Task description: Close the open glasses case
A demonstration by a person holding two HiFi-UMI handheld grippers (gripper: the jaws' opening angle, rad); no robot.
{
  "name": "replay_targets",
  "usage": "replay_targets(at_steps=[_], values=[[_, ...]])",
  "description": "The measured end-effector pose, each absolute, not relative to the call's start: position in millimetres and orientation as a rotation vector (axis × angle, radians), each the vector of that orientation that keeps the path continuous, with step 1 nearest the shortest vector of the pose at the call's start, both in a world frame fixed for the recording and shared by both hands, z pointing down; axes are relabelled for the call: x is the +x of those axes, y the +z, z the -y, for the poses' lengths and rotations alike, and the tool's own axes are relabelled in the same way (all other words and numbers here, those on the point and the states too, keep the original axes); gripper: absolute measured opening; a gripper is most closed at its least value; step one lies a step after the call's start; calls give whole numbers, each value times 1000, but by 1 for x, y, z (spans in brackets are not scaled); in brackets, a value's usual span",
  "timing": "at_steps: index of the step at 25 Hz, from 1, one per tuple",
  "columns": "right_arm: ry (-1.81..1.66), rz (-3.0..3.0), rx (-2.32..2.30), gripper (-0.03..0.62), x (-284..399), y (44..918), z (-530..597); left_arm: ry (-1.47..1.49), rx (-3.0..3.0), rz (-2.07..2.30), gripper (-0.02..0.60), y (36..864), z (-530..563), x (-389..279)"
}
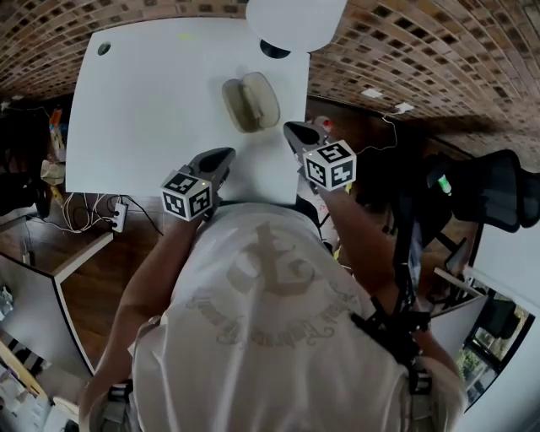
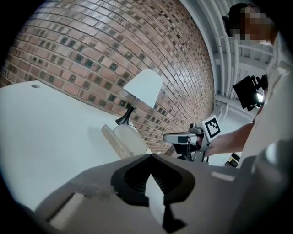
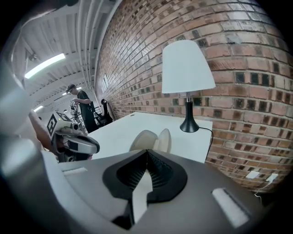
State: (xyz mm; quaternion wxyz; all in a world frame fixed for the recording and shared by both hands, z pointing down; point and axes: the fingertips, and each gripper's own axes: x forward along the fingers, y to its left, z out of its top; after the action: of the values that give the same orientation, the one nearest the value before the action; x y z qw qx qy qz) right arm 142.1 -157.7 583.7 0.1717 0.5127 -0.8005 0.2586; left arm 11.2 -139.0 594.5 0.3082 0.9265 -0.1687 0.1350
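Observation:
The beige glasses case lies open on the white table, its lid standing up beside the base. It also shows ahead of the left gripper and ahead of the right gripper. My left gripper hovers near the table's front edge, left of and short of the case, jaws together and empty. My right gripper sits just right of the case at the table's right edge, shut with nothing in it. Neither gripper touches the case.
A white-shaded lamp with a black base stands behind the case against the brick wall. A cable hole is at the far left corner. A black office chair stands to the right. A person stands far off.

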Motion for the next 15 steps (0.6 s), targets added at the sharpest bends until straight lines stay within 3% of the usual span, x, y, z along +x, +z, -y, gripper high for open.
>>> replay_targets(at_steps=[7, 15], values=[[857, 2211, 1584, 14, 180, 596, 170, 370, 2444, 479, 2, 594, 142, 21], [1070, 2248, 1554, 115, 169, 620, 191, 382, 2412, 592, 2, 594, 130, -7]])
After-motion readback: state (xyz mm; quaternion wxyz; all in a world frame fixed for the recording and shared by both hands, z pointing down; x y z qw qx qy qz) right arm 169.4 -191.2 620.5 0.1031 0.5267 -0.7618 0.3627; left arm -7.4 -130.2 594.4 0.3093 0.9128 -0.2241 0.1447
